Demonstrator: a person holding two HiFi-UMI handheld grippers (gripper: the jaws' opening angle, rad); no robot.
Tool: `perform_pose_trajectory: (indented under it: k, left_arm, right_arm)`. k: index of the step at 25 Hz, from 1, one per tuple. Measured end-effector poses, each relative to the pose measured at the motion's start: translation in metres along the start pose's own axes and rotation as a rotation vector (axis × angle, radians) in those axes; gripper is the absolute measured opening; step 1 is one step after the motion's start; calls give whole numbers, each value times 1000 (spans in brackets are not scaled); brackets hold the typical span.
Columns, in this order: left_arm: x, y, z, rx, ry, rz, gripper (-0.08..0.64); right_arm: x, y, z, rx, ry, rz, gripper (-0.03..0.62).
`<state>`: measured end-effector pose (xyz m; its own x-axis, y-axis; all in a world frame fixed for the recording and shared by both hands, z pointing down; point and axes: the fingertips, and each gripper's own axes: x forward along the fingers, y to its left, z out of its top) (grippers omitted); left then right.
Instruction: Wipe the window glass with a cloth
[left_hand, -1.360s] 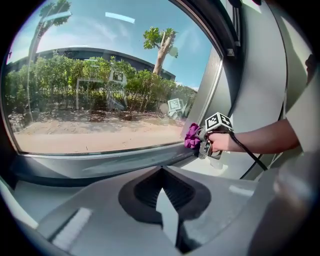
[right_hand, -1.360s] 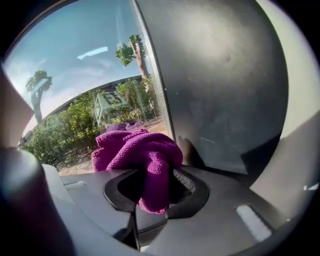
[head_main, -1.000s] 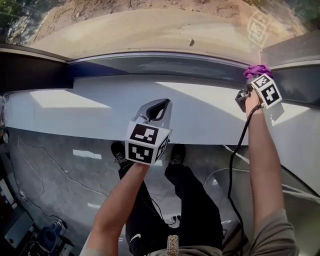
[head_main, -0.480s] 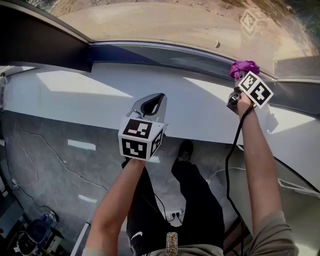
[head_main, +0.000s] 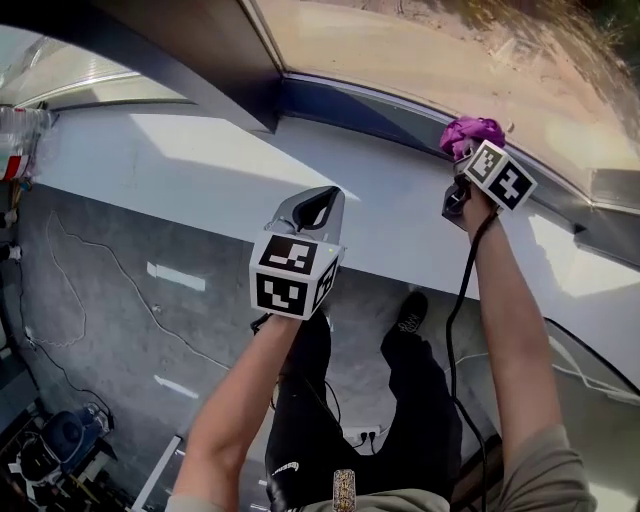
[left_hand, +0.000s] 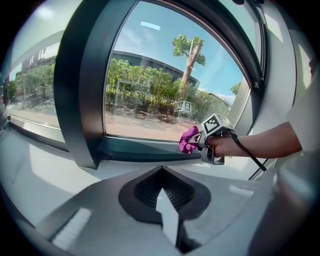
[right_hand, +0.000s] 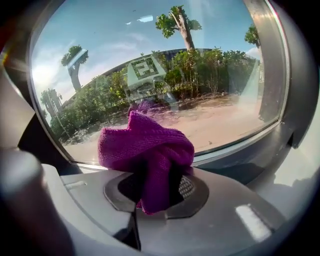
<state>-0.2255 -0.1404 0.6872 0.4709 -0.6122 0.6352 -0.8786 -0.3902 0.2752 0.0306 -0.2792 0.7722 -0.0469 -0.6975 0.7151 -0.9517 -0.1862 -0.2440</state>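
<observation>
A bunched purple cloth (right_hand: 145, 150) sits clamped in my right gripper (right_hand: 152, 187), close to the window glass (right_hand: 150, 75), which mirrors the cloth and the gripper's marker cube. From the head view the cloth (head_main: 471, 133) is at the glass's lower edge (head_main: 420, 60), above the right gripper (head_main: 462, 160). In the left gripper view the cloth (left_hand: 188, 140) meets the bottom of the pane (left_hand: 165, 90). My left gripper (head_main: 312, 207) hangs over the white sill, well left of the cloth, jaws together and holding nothing (left_hand: 162, 200).
A dark window frame post (head_main: 200, 50) stands left of the pane. The white sill (head_main: 200, 160) runs below the glass. A black cable (head_main: 455, 330) trails from the right gripper. Grey floor and clutter (head_main: 60, 440) lie at lower left.
The view has swung so the sill now runs diagonally. The right gripper with the cloth has shifted left along the bottom of the glass. The left gripper has stayed over the sill.
</observation>
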Motion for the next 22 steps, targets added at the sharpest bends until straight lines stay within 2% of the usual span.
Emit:
perform_pose_trajectory:
  k: [7, 13, 18, 22]
  left_arm:
    - [-25, 60, 4, -6, 3, 20, 0]
    - [-46, 99, -3, -31, 11, 17, 0]
    - [-65, 123, -12, -62, 17, 20, 0]
    - [-76, 143, -14, -80, 12, 33, 0]
  right_arm:
    - [18, 105, -22, -2, 27, 59, 118]
    - [30, 175, -34, -8, 43, 96, 118]
    - [39, 237, -45, -52, 76, 156, 120]
    - [49, 273, -55, -75, 94, 170, 121]
